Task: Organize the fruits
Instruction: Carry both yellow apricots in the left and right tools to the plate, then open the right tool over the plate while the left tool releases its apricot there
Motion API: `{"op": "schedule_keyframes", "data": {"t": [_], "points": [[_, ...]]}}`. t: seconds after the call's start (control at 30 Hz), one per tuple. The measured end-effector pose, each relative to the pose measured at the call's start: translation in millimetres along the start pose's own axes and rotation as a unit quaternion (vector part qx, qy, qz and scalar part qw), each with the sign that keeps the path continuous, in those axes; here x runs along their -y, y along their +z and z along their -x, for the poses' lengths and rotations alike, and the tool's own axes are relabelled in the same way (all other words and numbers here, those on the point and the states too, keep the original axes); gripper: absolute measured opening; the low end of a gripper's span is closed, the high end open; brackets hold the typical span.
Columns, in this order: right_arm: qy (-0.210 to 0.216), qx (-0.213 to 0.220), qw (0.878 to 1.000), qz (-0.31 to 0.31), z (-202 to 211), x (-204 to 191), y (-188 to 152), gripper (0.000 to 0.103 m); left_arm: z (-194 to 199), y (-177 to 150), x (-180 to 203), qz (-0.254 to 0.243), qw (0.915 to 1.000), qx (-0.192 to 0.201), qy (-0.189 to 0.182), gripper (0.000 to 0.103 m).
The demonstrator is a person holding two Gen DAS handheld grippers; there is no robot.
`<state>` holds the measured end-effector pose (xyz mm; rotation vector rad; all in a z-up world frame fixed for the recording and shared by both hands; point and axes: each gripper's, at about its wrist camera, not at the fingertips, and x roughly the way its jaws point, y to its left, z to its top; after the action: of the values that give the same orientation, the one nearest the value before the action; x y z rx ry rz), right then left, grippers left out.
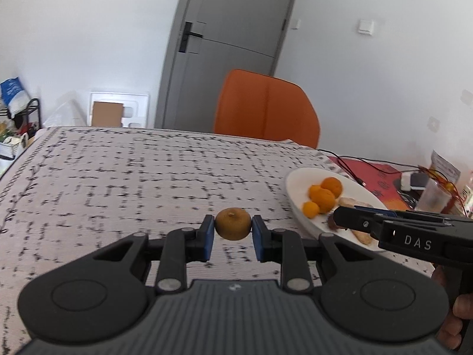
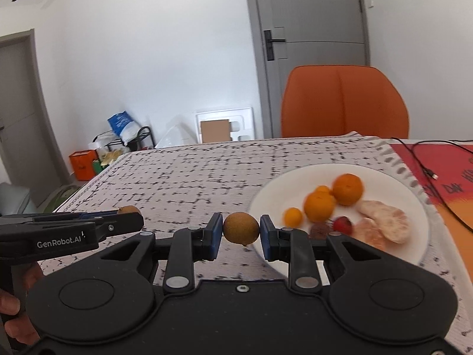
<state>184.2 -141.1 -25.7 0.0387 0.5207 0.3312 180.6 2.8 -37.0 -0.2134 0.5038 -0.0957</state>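
A table (image 1: 118, 177) covered with a white cloth printed in broken black lines fills the lower part of both views. Behind it stand an orange chair (image 2: 344, 100) and a grey door (image 2: 310, 29) in a white wall. A red mat (image 2: 437, 159) with a black cable lies at the table's right end. Near that end sits a white plate (image 2: 411, 207) holding three orange citrus fruits (image 2: 319, 205), pale peeled fruit pieces (image 2: 384, 219), a small red fruit (image 2: 343, 224) and a dark one beside it.

The left gripper (image 1: 233, 230) is held above the cloth, left of the plate, its blue-padded fingers closed on a small round brown fruit (image 1: 233, 224). The right gripper (image 2: 241, 232) is held at the plate's near left edge, its fingers clamped on a second small brown fruit (image 2: 241, 227). The two grippers are side by side, each visible from the other's camera, with a hand (image 1: 452, 325) on the right one's handle.
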Motion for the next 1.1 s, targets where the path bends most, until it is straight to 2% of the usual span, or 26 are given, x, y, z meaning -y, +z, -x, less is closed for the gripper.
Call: {"op": "schedule_keyframes", "data": {"t": [0.67, 0.73, 0.8, 1.1], "points": [[-0.042, 0.002, 0.998, -0.052, 21, 65, -21, 0.026, -37, 3, 63, -0.049, 0.9978, -0.021, -0.04, 0.026], [-0.042, 0.001, 0.998, -0.055, 20, 68, -22, 0.027, -39, 3, 68, -0.053, 0.9974, -0.023, -0.043, 0.026], [-0.04, 0.006, 0.998, -0.055, 22, 70, -22, 0.033, -41, 3, 73, -0.058, 0.997, -0.025, -0.045, 0.026], [-0.06, 0.018, 0.995, -0.075, 36, 89, -25, 0.033, -48, 2, 93, -0.08, 0.9945, -0.029, -0.062, 0.026]]}}
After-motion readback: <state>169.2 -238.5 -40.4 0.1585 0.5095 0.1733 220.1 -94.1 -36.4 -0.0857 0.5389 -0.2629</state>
